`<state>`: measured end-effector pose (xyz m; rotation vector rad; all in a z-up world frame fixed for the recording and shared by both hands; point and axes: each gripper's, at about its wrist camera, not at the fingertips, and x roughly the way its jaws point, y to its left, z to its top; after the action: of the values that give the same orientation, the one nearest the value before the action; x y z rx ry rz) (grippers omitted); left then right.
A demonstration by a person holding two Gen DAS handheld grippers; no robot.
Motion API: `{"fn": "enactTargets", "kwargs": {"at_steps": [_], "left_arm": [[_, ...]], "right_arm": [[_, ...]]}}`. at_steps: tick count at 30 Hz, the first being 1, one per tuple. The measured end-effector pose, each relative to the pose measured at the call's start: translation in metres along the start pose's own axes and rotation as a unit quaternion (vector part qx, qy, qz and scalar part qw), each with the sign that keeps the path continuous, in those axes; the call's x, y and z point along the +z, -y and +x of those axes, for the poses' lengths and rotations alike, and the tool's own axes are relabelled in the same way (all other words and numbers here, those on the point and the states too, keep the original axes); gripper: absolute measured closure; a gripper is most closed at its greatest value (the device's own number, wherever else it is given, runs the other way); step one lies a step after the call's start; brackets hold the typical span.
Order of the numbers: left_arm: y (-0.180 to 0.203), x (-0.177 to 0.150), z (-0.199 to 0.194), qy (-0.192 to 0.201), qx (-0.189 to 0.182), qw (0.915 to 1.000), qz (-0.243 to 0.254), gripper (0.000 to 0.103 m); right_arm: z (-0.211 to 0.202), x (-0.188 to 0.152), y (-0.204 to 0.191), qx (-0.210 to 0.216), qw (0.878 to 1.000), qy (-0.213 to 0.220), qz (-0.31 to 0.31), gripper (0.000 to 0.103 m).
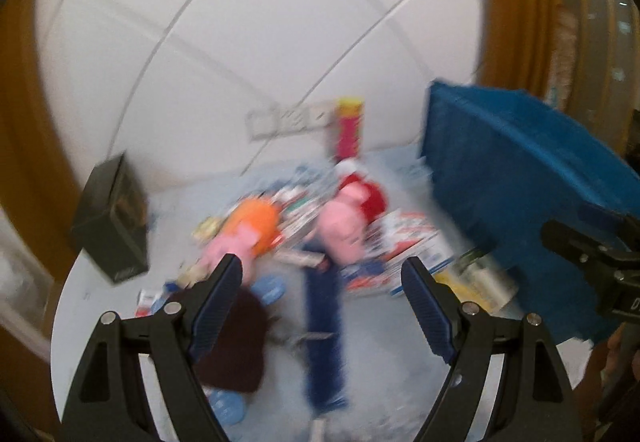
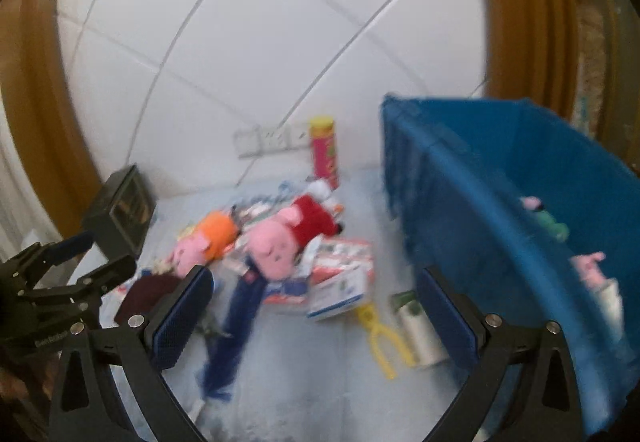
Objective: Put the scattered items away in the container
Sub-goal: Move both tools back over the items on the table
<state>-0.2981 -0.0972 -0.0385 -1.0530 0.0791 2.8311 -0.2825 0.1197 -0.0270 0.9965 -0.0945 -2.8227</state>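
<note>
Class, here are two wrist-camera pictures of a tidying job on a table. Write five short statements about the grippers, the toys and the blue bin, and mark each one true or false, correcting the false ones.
1. Both grippers are open and hold nothing. True: the left gripper and the right gripper have their jaws spread with nothing between them.
2. The blue bin is empty. False: small plush toys already lie inside it.
3. The pink and yellow canister lies on its side. False: it stands upright near the wall.
4. A plush in a red dress lies on the table, outside the bin. True.
5. The yellow tongs are in the bin. False: they lie on the table beside it.
</note>
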Motion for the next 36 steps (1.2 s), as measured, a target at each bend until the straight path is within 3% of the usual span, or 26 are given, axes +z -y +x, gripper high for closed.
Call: {"fn": "enactTargets", "kwargs": {"at_steps": [6,18,32,36], "left_arm": [[-0.044,-0.038,0.054,-0.069,0.034,0.996,-0.046,0.021],[-0.027,-0.086,0.167,-0.189,0.05,0.9765,-0.091,0.021],[-0.021,-0.096,0.249,-0.256,0.084,0.9525,-0.142,0.021],[-0.02,-0.102,0.253,-0.26,0.083,0.9522,-0.137,0.021]], "right_arm": [[0.067,-0.023,-0.014,0.017,0.998,-0.067,-0.014,0.0],[0.174,-0.044,0.036,-0.002,0.986,-0.165,-0.018,0.0],[0.273,-0.03,0.062,0.004,0.976,-0.213,-0.047,0.0],[0.297,-0.04,0.068,0.013,0.97,-0.241,-0.042,0.0]]}}
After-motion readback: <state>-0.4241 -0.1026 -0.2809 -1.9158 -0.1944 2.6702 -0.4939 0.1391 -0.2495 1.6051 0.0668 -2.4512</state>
